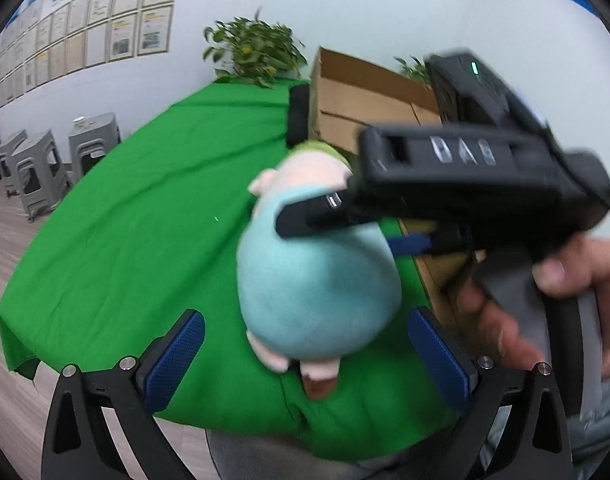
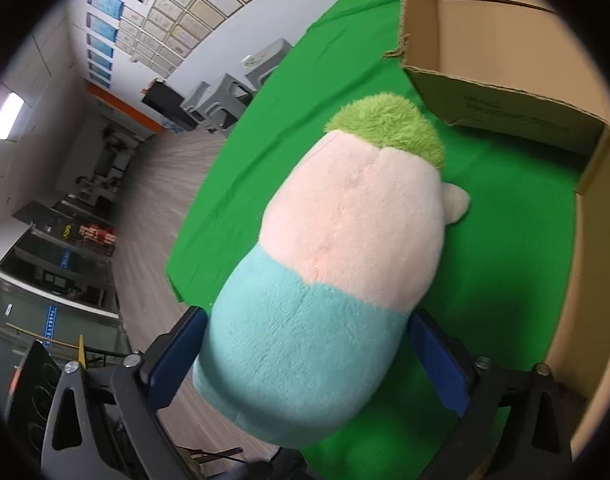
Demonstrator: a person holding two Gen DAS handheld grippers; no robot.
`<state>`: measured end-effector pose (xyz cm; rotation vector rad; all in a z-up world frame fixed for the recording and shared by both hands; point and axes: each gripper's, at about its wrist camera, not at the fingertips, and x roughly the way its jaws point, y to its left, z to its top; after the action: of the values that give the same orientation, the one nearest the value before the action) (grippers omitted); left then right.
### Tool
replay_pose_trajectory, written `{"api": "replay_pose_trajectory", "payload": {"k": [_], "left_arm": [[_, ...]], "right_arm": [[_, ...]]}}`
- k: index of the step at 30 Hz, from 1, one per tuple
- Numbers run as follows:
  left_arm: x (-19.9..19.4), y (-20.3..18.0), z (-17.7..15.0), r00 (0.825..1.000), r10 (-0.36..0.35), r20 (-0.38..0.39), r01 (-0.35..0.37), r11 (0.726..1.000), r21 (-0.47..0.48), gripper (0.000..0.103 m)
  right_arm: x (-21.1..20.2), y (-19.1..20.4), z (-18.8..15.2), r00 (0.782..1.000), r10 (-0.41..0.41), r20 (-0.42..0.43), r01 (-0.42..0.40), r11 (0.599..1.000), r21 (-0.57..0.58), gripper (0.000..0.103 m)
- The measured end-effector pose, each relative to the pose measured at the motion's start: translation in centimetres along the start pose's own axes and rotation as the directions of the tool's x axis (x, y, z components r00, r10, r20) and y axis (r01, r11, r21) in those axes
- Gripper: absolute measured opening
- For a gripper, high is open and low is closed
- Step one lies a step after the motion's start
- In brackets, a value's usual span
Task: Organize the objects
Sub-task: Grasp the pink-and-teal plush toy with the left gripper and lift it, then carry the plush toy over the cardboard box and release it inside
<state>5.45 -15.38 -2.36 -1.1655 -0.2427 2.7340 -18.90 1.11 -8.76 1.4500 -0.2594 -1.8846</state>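
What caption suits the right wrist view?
Right gripper grips a plush toy above green cloth, beside a cardboard box.

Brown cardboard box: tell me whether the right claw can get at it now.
Probably yes: the brown cardboard box sits close ahead of the right claw on the green cloth, nothing between but the teal-and-pink plush toy it grips.

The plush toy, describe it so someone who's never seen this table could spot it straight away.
Find the table under the green cloth, then the open cardboard box standing on it. Beside the box, the right gripper has a plush toy between its blue pads. It is the only soft thing there: egg-shaped, pale pink above, light blue below, with a green fuzzy tuft on top.
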Motion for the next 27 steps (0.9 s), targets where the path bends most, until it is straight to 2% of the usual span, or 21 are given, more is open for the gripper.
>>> {"api": "replay_pose_trajectory", "payload": {"k": [3,4,5,6,10,12,14,16,19,23,27], "left_arm": [[0.4,-1.1,-0.5,1.0,-0.01,-0.007,0.01,1.0,0.028,0.101],[0.5,-1.6,-0.7,1.0,-0.001,-0.002,0.002,0.999,0.043,0.093],[0.5,-2.0,-0.6,1.0,0.004,0.002,-0.004,0.998,0.061,0.078],[0.7,-2.2,-0.7,1.0,0.003,-0.004,-0.003,0.998,0.069,0.071],[1.1,-2.5,-0.1,1.0,0.01,-0.017,-0.009,0.998,0.055,0.071],[1.0,-2.7,0.2,0.999,0.033,-0.01,-0.033,0.998,0.054,0.078],[1.2,-2.7,0.8,0.998,0.055,0.004,-0.055,0.997,0.05,0.092],[1.3,-2.9,1.0,0.998,0.064,0.016,-0.065,0.996,0.057,0.095],[2.1,-2.8,1.4,0.999,0.051,-0.005,-0.051,0.994,0.097,0.08],[2.3,-2.8,1.4,0.999,0.053,-0.01,-0.051,0.993,0.107,0.068],[2.2,-3.4,1.6,0.997,0.07,-0.014,-0.067,0.99,0.124,0.061]], "right_arm": [[-0.1,0.4,0.1,1.0,-0.016,0.021,0.016,1.0,-0.025,0.088],[0.4,0.5,0.3,0.999,-0.023,0.022,0.023,0.999,-0.031,0.088],[0.4,0.6,0.2,0.999,-0.027,0.023,0.028,0.999,-0.034,0.087],[0.4,0.7,0.2,0.999,-0.028,0.026,0.028,0.999,-0.036,0.087],[0.4,0.4,1.0,0.999,-0.012,0.046,0.013,1.0,-0.004,0.088],[-0.1,0.0,1.3,0.998,-0.009,0.063,0.009,1.0,0.001,0.089],[0.0,0.2,1.4,0.998,-0.02,0.064,0.021,1.0,-0.005,0.089],[1.2,1.0,1.5,0.999,-0.027,0.048,0.028,0.999,-0.018,0.086],[2.3,1.5,1.1,0.999,-0.027,0.03,0.028,0.999,-0.033,0.079],[2.3,2.0,0.9,0.996,-0.063,0.065,0.067,0.996,-0.064,0.073],[2.1,2.4,0.6,0.994,-0.072,0.086,0.078,0.995,-0.065,0.067]]}}
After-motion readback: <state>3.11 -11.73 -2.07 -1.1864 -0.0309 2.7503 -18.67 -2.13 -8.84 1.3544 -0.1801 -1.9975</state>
